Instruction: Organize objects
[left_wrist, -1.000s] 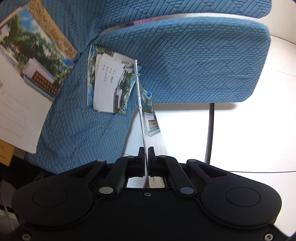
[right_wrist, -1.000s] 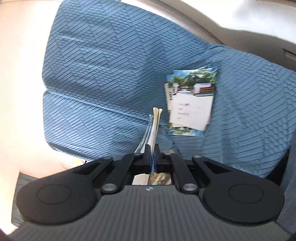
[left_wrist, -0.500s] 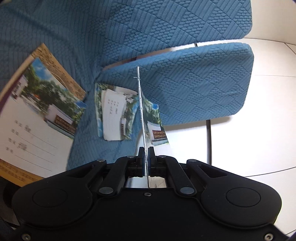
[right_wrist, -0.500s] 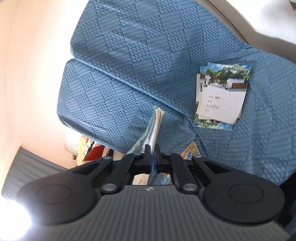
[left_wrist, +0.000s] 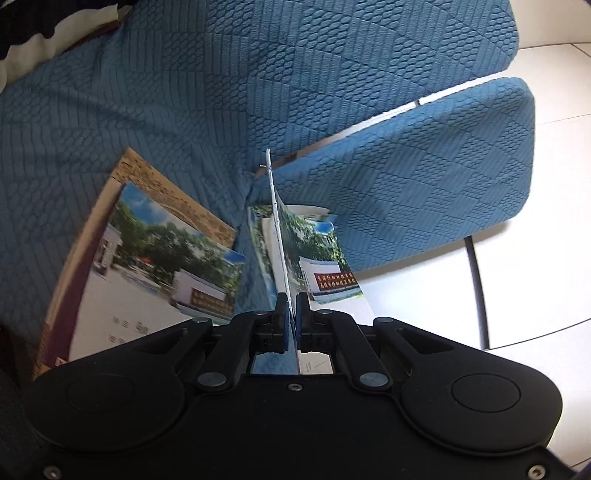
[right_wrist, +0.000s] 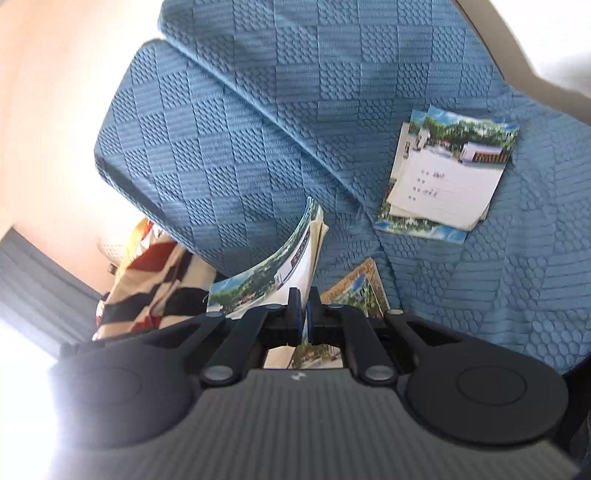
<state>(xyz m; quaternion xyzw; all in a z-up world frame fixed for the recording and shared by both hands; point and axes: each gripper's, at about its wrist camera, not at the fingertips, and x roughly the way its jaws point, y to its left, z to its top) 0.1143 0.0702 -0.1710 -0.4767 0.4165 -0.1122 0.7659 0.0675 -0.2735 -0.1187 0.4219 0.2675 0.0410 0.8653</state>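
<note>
Seen from the left wrist, the left gripper (left_wrist: 290, 301) was clamped tight on a thin stapled booklet (left_wrist: 277, 229), held edge-on so that only its spine and staple showed. Below it a larger booklet (left_wrist: 147, 266) with a campus photo cover lay flat on the blue quilted sofa (left_wrist: 184, 110). Beyond the held spine, a small stack of booklets (left_wrist: 317, 251) lay at the cushion seam, part of it hidden. White floor tiles (left_wrist: 535, 240) showed to the right.

Seen from the right wrist, the right gripper (right_wrist: 303, 308) was pinched narrow on a sheaf of booklets (right_wrist: 295, 258) whose pages bowed and fanned to the left. The loose stack (right_wrist: 443, 181) rested well apart, up on the sofa cushion (right_wrist: 517, 277). A checked cloth (right_wrist: 159, 280) hung past the armrest.

Both loads likely belonged on that stack. Each would best be turned flat, cover up, lowered square to the stack's edges, and released only once resting, as the floppy sheaf could splay.
</note>
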